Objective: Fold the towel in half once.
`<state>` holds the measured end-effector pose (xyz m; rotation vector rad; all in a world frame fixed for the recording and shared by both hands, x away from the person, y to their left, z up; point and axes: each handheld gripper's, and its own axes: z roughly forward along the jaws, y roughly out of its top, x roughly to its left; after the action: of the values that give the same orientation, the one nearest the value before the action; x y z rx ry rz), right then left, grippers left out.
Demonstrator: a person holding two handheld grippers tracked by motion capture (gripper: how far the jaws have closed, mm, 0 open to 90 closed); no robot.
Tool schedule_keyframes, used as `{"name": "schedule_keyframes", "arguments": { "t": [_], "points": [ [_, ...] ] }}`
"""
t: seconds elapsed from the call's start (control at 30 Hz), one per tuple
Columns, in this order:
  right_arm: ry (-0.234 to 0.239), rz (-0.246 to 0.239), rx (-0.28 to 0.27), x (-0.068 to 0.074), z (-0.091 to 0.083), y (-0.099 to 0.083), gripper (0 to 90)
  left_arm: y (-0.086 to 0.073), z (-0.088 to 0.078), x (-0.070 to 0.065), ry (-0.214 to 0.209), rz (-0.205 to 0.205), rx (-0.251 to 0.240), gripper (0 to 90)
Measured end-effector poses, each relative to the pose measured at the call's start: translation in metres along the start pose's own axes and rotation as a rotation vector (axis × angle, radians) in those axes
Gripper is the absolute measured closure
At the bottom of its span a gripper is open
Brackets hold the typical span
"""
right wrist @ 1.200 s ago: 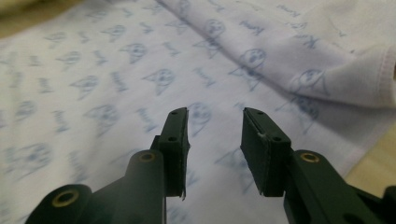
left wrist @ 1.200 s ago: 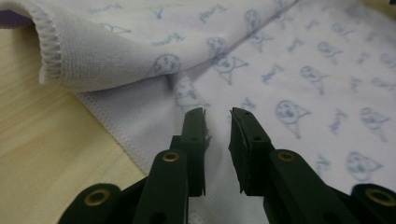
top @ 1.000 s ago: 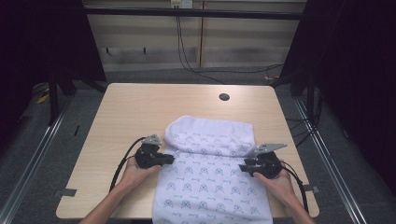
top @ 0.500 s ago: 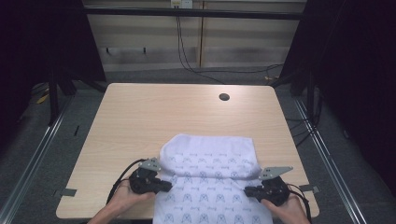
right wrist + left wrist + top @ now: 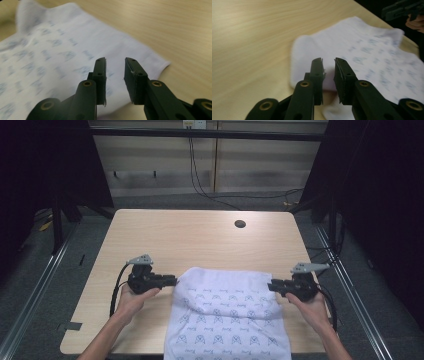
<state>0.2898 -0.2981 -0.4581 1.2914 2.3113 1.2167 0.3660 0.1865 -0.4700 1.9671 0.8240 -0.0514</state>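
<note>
- Jaws of your left gripper [image 5: 172,281] stood slightly apart at the left corner of the folded white patterned cloth [image 5: 227,312], having just been closing; nothing was pinched between them.
- Cloth lay flat on the table [image 5: 190,237], at the middle of the near edge, its lower end hanging over that edge.
- Your right gripper [image 5: 272,285] stood at the cloth's right corner, jaws parted and gripping nothing, having just been opening.

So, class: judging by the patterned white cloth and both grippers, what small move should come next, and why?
Probably bring the left gripper and right gripper in onto the far corners of the white patterned cloth: both jaws stand open, holding nothing, beside its folded edge.
</note>
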Motion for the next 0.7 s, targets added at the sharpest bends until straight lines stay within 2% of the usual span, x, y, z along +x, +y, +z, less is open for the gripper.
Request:
{"name": "schedule_keyframes", "arguments": {
  "t": [0.07, 0.1, 0.13, 0.23, 0.3, 0.43, 0.5, 0.6, 0.7],
  "points": [
    [-0.017, 0.026, -0.003, -0.015, 0.015, 0.005, 69.9, 0.003, 0.008, 0.014, 0.002, -0.038, -0.026, 76.1],
    [-0.026, 0.031, 0.000, -0.020, 0.021, 0.007, 69.5, 0.004, 0.012, 0.019, 0.029, -0.050, -0.017, 76.7],
    [-0.036, 0.034, 0.006, -0.025, 0.027, 0.008, 68.8, 0.005, 0.016, 0.023, 0.052, -0.048, -0.002, 76.8],
    [-0.058, 0.044, 0.020, -0.034, 0.039, 0.008, 67.3, 0.005, 0.031, 0.032, 0.054, -0.064, 0.024, 76.0],
    [-0.073, 0.046, 0.035, -0.037, 0.044, 0.005, 64.8, 0.005, 0.041, 0.033, 0.053, -0.054, 0.046, 75.0],
    [-0.092, 0.050, 0.052, -0.041, 0.050, 0.000, 60.8, 0.004, 0.060, 0.028, 0.065, -0.041, 0.080, 68.7],
    [-0.106, 0.044, 0.060, -0.040, 0.053, -0.001, 58.9, 0.004, 0.065, 0.022, 0.045, -0.038, 0.096, 65.8],
    [-0.115, 0.018, 0.076, -0.036, 0.057, -0.002, 57.9, 0.005, 0.068, 0.010, 0.049, 0.039, 0.132, 64.1],
    [-0.114, -0.001, 0.079, -0.031, 0.059, -0.002, 57.8, 0.002, 0.069, 0.005, 0.026, 0.060, 0.131, 61.0]
  ]
}}
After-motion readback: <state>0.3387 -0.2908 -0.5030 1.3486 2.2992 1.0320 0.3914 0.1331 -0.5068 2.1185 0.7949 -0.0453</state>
